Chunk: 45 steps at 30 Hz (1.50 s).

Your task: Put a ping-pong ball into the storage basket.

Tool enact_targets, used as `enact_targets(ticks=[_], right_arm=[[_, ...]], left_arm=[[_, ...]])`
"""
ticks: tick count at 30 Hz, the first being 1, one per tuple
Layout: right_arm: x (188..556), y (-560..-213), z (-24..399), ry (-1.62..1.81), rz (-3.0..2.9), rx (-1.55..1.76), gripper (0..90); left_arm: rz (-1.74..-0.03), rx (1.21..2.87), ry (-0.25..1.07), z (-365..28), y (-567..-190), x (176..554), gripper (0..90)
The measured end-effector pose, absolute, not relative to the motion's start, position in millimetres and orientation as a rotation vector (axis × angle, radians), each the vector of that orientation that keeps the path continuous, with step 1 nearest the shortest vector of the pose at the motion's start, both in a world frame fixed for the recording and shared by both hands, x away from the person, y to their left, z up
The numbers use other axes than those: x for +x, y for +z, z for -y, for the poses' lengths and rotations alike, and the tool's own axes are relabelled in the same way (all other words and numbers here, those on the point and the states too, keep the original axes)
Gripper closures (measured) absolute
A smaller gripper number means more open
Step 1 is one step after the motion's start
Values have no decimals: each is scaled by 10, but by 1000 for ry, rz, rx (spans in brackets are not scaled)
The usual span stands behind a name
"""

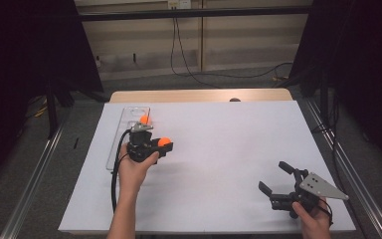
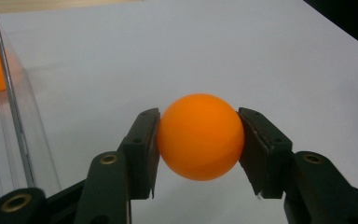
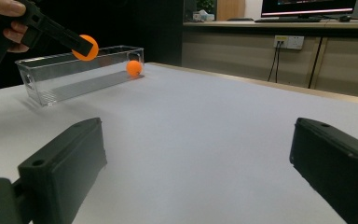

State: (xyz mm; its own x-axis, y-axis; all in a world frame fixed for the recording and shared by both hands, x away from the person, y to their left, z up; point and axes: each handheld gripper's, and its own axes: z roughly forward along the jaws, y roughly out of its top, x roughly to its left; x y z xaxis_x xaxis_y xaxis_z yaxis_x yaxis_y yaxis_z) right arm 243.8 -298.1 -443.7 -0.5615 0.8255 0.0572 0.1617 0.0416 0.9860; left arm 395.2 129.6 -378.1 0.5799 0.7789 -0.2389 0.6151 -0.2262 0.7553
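My left gripper (image 1: 165,145) is shut on an orange ball (image 2: 199,136), held above the white sheet just right of a clear plastic tray (image 1: 124,130). A second orange ball (image 1: 144,120) lies inside the tray near its far end. In the right gripper view the held ball (image 3: 86,47) hangs over the tray (image 3: 65,74), and the other ball (image 3: 134,68) rests in it. My right gripper (image 1: 276,177) stands open near the table's front right, nothing between its jaws.
A white sheet (image 1: 219,149) covers the wooden table (image 1: 199,95). Black curtains hang on both sides. Cables run down the back wall (image 1: 179,45). Metal rails (image 1: 35,174) flank the table.
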Motion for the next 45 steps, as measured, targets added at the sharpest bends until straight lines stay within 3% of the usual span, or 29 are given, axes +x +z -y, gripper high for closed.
enact_targets(ticks=[45], right_arm=[[2438,-4436,2980,1561,-1771,997,29]], left_arm=[[-1143,1908,279,-1494,-3685,3937,508]])
